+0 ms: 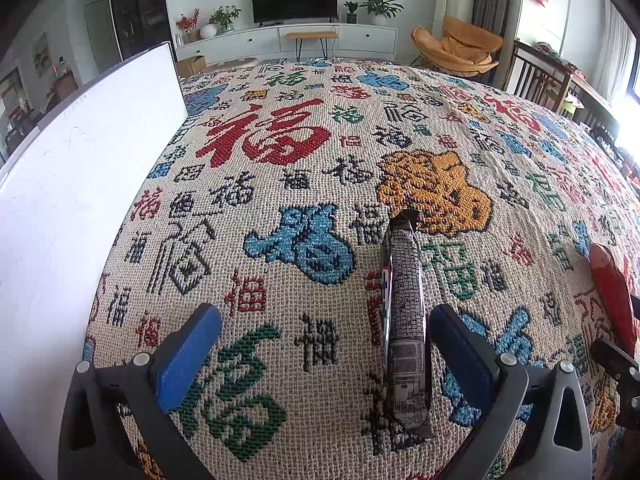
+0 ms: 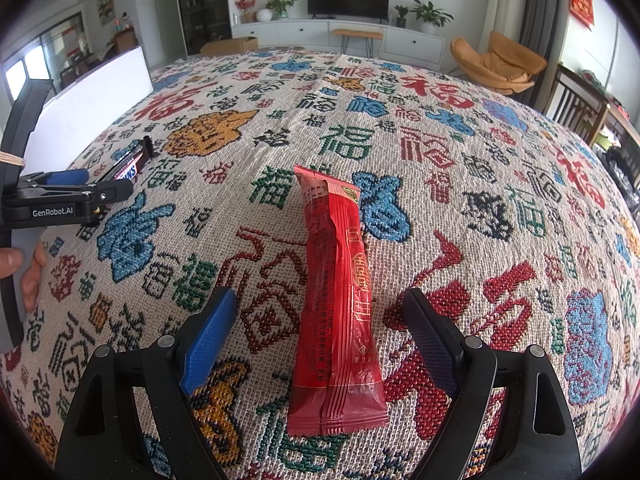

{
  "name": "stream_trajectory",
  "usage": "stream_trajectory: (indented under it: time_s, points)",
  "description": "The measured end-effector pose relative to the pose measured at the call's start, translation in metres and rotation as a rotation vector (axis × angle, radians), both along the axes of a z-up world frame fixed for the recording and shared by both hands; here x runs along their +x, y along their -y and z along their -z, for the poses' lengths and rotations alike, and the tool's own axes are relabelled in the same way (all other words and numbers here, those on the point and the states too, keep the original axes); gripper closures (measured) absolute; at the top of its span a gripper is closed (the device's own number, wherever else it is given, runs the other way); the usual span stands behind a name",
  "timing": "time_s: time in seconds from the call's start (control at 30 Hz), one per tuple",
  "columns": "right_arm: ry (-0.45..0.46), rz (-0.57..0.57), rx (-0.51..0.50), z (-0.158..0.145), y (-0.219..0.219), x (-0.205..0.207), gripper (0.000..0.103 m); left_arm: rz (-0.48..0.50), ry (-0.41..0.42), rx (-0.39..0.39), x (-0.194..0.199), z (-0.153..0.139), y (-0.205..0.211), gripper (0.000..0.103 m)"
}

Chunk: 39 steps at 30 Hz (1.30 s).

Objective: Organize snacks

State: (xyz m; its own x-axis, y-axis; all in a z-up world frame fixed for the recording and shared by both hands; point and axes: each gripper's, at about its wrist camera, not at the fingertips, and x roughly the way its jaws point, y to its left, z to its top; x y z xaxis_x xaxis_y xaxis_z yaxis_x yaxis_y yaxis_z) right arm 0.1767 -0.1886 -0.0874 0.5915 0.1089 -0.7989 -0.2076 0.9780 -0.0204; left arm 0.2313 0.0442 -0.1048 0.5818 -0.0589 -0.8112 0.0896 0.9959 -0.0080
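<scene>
Blue-padded fingers (image 1: pixel 188 356) of the left tongs (image 1: pixel 320 364) are seen nearest the lens, spread wide over a woven cloth (image 1: pixel 280 160) that covers the tabletop, and a dark snack bar (image 1: pixel 404 320) stands on its edge between them, close beside the right-hand finger and well apart from the left-hand one. A white board (image 1: pixel 80 184) is seen upright along the left side of the cloth. In the right wrist view the right tongs (image 2: pixel 320 332) are likewise spread wide, and a red snack packet (image 2: pixel 340 300) lies flat on the cloth between the fingers, its near end almost level with the pads and its far end pointing away. Nothing is gripped by either tool. Trouble may be expected mostly on the left: because the dark bar sits off-centre, a closing stroke would probably push it sideways or tip it flat before both pads meet it, and a grasp on the crimped end alone could slip. The red packet is thin and slack, so it could be pinched at the film only, or the cloth could be caught with it if the fingers are lowered too far. Both tools are held low and nearly level, pointing toward the far side of the room; a hand (image 2: pixel 24 268) is glimpsed behind the left tool at the left edge of the right wrist view.
</scene>
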Motion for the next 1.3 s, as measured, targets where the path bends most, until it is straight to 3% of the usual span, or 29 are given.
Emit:
stream_trajectory:
  time_s: [0.67,0.77,0.87,0.97,1.0,1.1,1.13,1.17,1.2,1.3]
  points:
    - [-0.001,0.001,0.001,0.0,0.0,0.0,0.016,0.001,-0.008,0.001,0.001,0.0,0.0,0.0]
    - [-0.006,0.001,0.013,0.0,0.001,0.0,0.016,0.011,-0.08,0.011,0.009,-0.002,0.002,0.0]
    - [-0.091,-0.007,0.051,-0.006,0.008,0.007,0.016,0.033,-0.151,0.004,0.015,-0.003,0.004,0.001]
    - [-0.197,0.022,0.161,-0.018,0.023,0.021,0.016,0.075,-0.145,0.006,0.011,-0.007,0.012,0.017]
    - [-0.218,0.028,0.171,-0.021,0.024,0.025,0.016,0.091,-0.137,0.025,0.009,-0.009,0.016,0.03]
    - [-0.299,-0.011,0.138,-0.022,0.015,0.04,0.019,0.128,-0.13,0.007,0.0,-0.018,0.018,0.086]
    - [-0.309,-0.031,0.122,-0.021,0.01,0.043,0.02,0.129,-0.132,-0.019,-0.002,-0.021,0.015,0.086]
    - [-0.316,-0.041,0.103,-0.019,0.007,0.043,0.048,0.13,-0.121,-0.054,-0.008,-0.026,0.011,0.086]
    - [-0.335,-0.042,0.073,-0.017,0.004,0.043,0.086,0.127,-0.104,-0.08,-0.017,-0.034,0.006,0.086]
    - [-0.317,-0.033,0.091,-0.027,0.001,0.036,0.086,0.115,-0.058,-0.199,-0.046,-0.067,-0.016,0.086]
